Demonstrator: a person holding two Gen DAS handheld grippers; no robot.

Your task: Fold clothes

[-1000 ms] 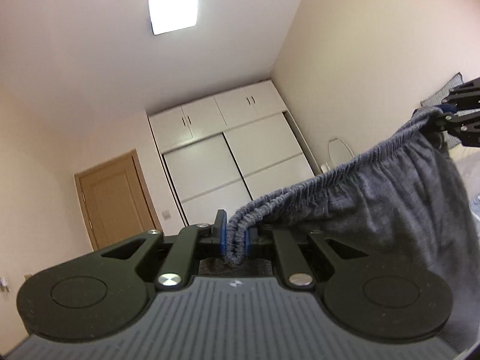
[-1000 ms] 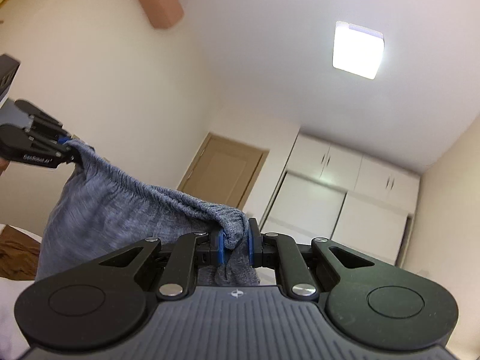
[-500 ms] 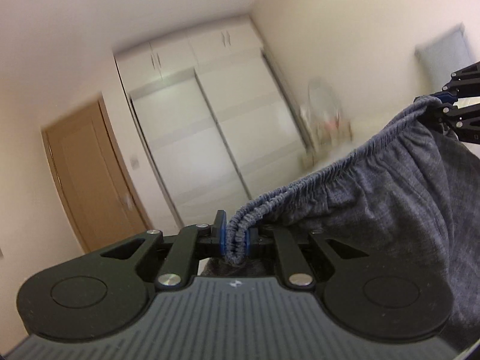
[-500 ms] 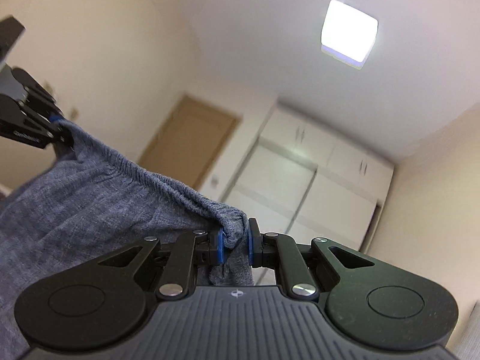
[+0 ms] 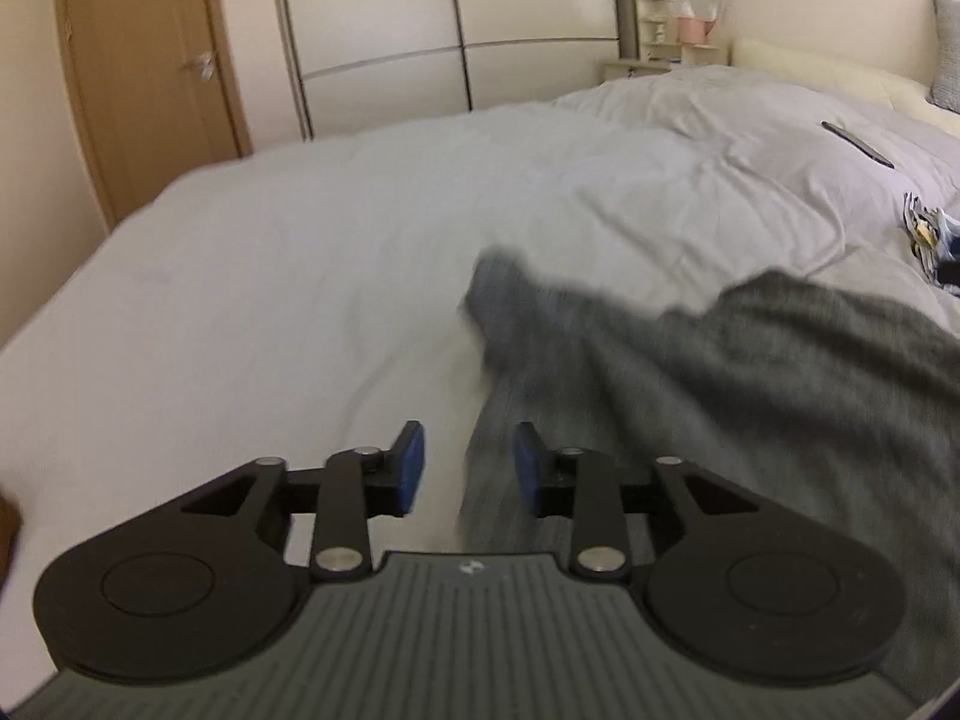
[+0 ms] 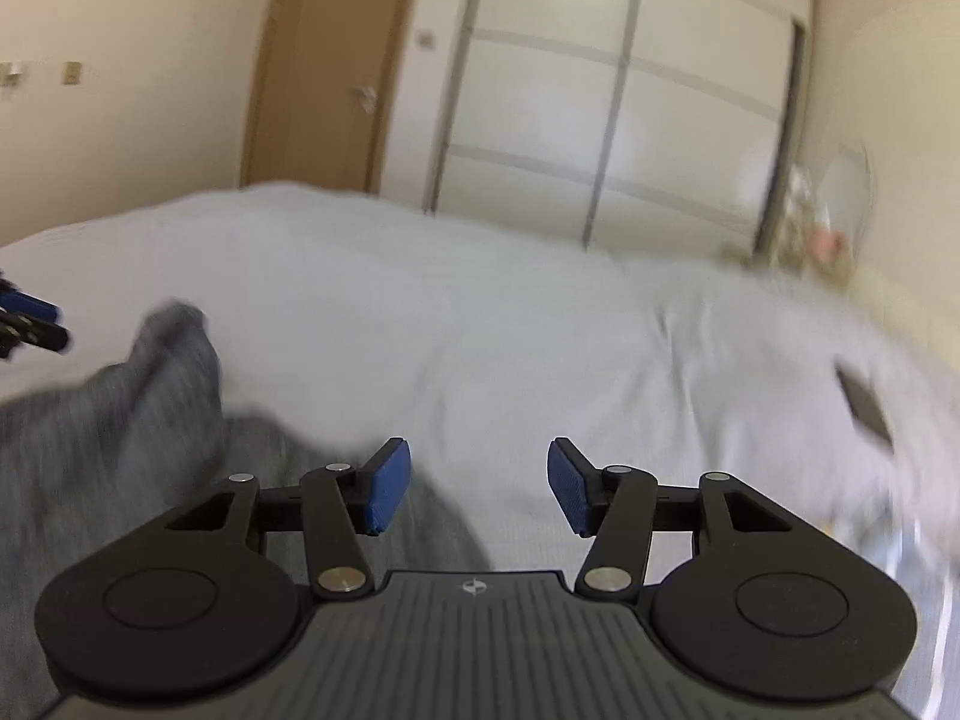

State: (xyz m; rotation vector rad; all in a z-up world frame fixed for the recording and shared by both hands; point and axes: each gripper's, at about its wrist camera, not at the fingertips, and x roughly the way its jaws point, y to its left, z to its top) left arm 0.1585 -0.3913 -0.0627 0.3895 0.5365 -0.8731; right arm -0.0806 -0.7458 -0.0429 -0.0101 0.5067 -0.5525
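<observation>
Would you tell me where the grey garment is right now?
The grey garment lies on the white bed, lower right in the left wrist view, lower left in the right.

Motion blur smears the grey garment, so I cannot read its folds; the frame edge cuts off its right side. From my right wrist, my left gripper is clipped at the edge, and a dark flat object, possibly a phone, stays unidentifiable on the bed.

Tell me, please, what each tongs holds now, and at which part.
Nothing. The left tongs and right tongs are open; the grey garment lies on the bed.
</observation>
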